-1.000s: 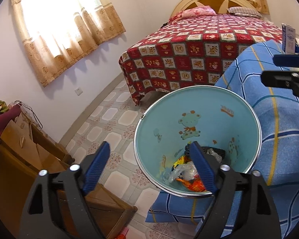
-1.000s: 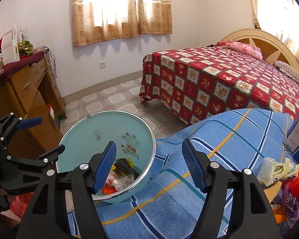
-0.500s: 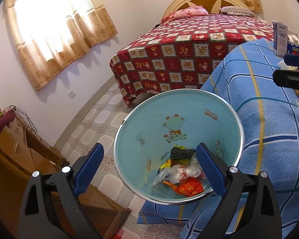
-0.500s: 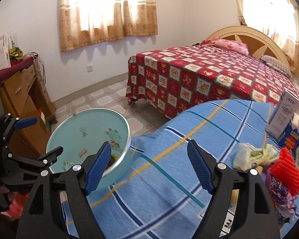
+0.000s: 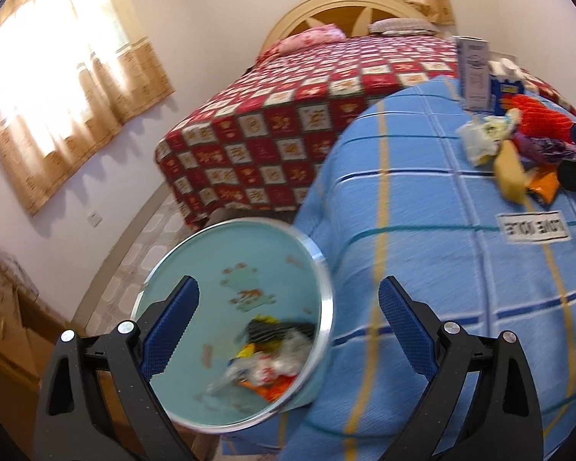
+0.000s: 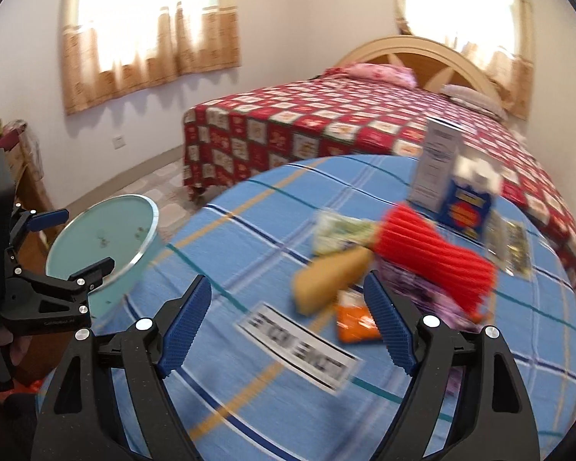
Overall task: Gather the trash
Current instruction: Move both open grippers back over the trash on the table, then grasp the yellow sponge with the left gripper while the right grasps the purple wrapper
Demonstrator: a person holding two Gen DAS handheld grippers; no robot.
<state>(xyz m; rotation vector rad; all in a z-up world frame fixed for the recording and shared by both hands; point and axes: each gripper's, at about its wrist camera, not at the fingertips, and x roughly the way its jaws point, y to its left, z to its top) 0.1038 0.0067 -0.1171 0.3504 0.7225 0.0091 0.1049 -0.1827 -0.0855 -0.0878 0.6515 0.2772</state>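
A light blue trash bin [image 5: 211, 269] with a metal rim stands beside the blue checked table [image 5: 441, 269]; it holds several wrappers [image 5: 265, 361]. The bin also shows in the right wrist view [image 6: 103, 230]. My left gripper [image 5: 288, 319] is open and empty above the bin's right rim. My right gripper [image 6: 288, 319] is open and empty above the table [image 6: 249, 230], in front of a pile of trash: a yellow packet [image 6: 326, 280], an orange wrapper [image 6: 355, 320], a red ribbed piece [image 6: 434, 257], a crumpled pale wrapper [image 6: 338, 230]. The pile also shows in the left wrist view [image 5: 510, 169].
A white carton [image 6: 436, 165] and a blue box [image 6: 466, 207] stand at the table's far side. A printed label [image 6: 299, 349] lies on the cloth. A bed with a red checked cover [image 6: 345, 123] stands behind. A wooden cabinet [image 5: 7, 338] is at left.
Both grippers have swung right, away from the bin and toward the table. The trash pile now sits just ahead of the right gripper. Both stay open.
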